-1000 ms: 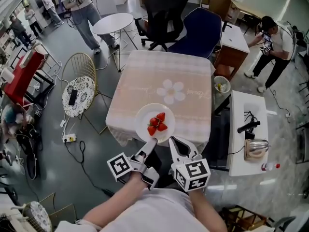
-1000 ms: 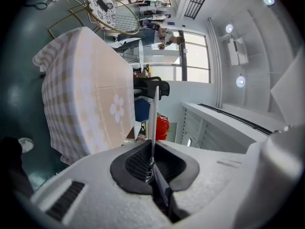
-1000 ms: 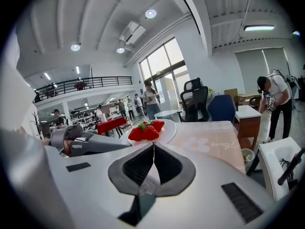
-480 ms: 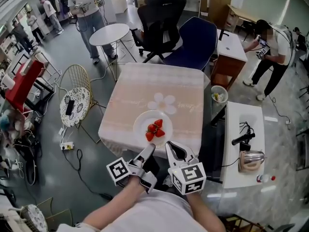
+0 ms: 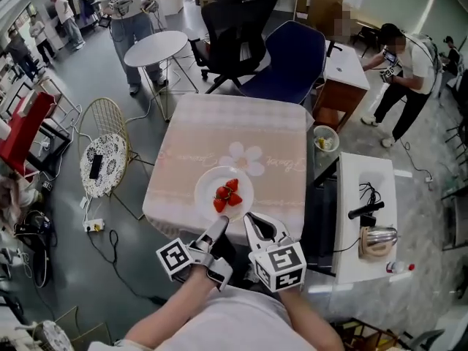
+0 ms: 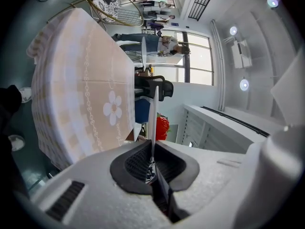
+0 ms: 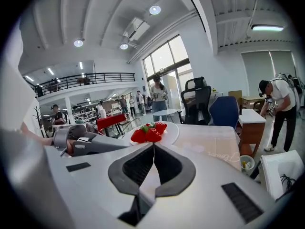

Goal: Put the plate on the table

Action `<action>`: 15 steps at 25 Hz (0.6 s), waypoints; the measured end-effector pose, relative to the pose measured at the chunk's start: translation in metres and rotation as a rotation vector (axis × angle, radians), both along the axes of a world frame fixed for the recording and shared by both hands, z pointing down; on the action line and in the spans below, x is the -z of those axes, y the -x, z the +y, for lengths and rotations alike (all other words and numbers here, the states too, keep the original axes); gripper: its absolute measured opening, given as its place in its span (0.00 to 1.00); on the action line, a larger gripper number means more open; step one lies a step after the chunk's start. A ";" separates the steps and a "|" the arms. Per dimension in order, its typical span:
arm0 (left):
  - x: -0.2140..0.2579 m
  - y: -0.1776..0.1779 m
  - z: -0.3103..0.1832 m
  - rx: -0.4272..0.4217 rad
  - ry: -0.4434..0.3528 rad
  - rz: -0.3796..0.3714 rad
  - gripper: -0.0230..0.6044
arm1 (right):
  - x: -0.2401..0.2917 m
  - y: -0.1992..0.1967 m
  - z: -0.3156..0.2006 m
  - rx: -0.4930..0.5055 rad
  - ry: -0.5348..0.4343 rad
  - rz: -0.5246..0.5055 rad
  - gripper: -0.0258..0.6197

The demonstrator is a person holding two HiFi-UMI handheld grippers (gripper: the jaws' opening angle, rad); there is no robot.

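Note:
A white plate (image 5: 238,182) with strawberries (image 5: 226,194) on it hangs over the near part of the table (image 5: 219,134), which wears a pink cloth with a flower print. My left gripper (image 5: 219,224) is shut on the plate's near rim, and my right gripper (image 5: 249,218) is shut on the rim just to its right. In the left gripper view the plate (image 6: 154,109) runs edge-on out of the shut jaws, beside the tablecloth (image 6: 81,89). The right gripper view shows the plate (image 7: 172,131) and the strawberries (image 7: 148,133) just past the shut jaws.
A black office chair (image 5: 235,17) and a blue chair (image 5: 291,53) stand at the table's far side. A gold wire chair (image 5: 101,156) is on the left, a white side table (image 5: 358,196) with a kettle (image 5: 374,240) on the right. People stand at the back.
Both grippers have carried the plate forward, from over the table's near edge to further in over the cloth. Their grip has not changed.

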State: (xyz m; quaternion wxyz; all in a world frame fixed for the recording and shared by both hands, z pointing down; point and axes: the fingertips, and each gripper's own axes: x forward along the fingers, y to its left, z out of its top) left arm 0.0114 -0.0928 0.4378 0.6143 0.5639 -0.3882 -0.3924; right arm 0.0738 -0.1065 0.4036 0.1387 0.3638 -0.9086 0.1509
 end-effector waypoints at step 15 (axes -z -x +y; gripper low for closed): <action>-0.028 0.056 -0.100 -0.185 0.016 0.028 0.07 | -0.027 0.060 -0.089 -0.131 0.065 0.099 0.05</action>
